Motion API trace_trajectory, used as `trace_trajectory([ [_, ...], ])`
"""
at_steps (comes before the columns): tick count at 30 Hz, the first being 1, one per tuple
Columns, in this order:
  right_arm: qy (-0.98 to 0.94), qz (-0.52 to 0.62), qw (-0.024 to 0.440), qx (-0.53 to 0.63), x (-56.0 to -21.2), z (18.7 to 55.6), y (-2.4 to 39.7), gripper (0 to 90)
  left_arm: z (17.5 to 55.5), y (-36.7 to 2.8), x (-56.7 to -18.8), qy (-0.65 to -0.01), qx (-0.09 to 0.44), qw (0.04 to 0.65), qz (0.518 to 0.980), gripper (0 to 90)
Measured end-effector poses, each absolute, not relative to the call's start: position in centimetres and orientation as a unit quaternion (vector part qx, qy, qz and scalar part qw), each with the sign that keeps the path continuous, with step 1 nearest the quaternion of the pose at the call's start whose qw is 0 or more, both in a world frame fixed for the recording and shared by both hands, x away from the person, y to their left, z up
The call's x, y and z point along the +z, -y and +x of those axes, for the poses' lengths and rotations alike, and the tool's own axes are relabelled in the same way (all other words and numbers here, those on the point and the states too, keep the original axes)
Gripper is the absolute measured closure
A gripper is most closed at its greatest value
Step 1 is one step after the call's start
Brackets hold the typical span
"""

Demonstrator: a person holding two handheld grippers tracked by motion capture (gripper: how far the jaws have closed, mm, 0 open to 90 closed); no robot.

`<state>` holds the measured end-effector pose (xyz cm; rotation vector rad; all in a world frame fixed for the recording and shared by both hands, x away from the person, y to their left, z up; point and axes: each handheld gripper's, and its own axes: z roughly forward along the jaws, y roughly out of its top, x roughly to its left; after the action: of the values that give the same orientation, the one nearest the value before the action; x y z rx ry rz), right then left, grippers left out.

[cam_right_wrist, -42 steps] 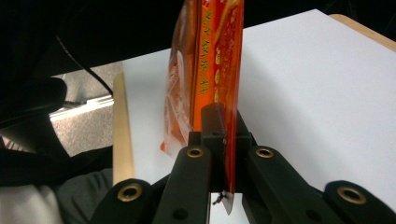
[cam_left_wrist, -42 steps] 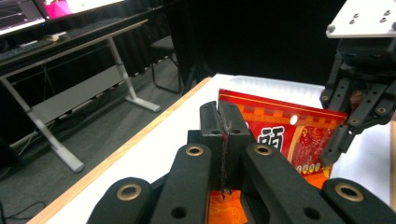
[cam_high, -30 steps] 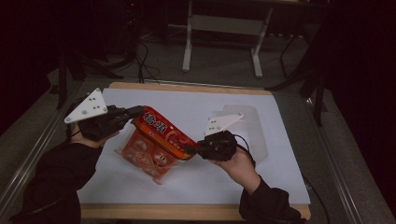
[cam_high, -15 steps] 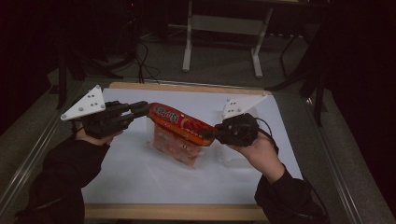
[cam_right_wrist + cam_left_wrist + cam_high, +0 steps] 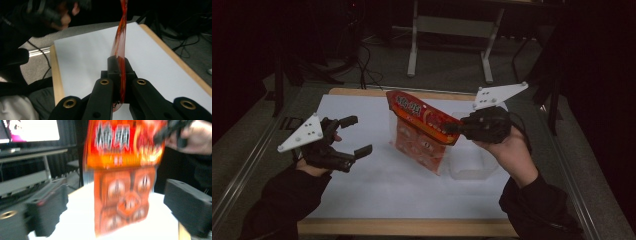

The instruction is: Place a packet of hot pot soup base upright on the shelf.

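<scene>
An orange and red snack bag hangs over the white sheet, its printed top strip tilted and its clear lower part holding several round pieces. My right gripper is shut on the strip's right end; in the right gripper view the bag runs edge-on out of the right gripper. My left gripper sits low at the left, apart from the bag. Its jaws have just been opening and hold nothing. In the left gripper view the bag hangs farther off beyond the left gripper.
A clear plastic tub stands on the white sheet under my right hand. The sheet covers a wooden table with bare edges. A metal frame stands on the floor behind the table.
My left gripper has let go of the bag's left end, opened wide and dropped toward the table. My right gripper has lifted the bag up and to the right.
</scene>
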<state>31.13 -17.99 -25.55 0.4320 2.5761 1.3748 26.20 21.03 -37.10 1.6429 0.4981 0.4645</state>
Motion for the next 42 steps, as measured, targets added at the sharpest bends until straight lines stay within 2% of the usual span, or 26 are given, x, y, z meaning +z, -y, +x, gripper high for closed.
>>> trace_trajectory([
  [7,-0.859,0.173,0.115,0.468,-23.4,31.6,21.0,90.0,24.6,-21.4,-40.9,-0.257,0.179,0.629,0.711,2.5],
  [12,-0.846,0.206,0.127,0.476,-22.4,31.8,23.5,90.0,23.3,-21.2,-43.8,-0.264,0.175,0.602,0.733,2.6],
  [23,-0.825,0.259,0.169,0.474,-21.3,32.4,28.2,90.0,21.6,-22.2,-48.1,-0.303,0.151,0.622,0.706,3.0],
  [31,-0.821,0.286,0.18,0.461,-22.4,33.3,30.1,90.0,20.7,-22.3,-49.7,-0.318,0.152,0.615,0.706,3.1],
  [42,-0.815,0.305,0.162,0.465,-25.7,34.6,31.2,90.0,20.6,-22.9,-50.0,-0.329,0.165,0.618,0.695,3.0],
])
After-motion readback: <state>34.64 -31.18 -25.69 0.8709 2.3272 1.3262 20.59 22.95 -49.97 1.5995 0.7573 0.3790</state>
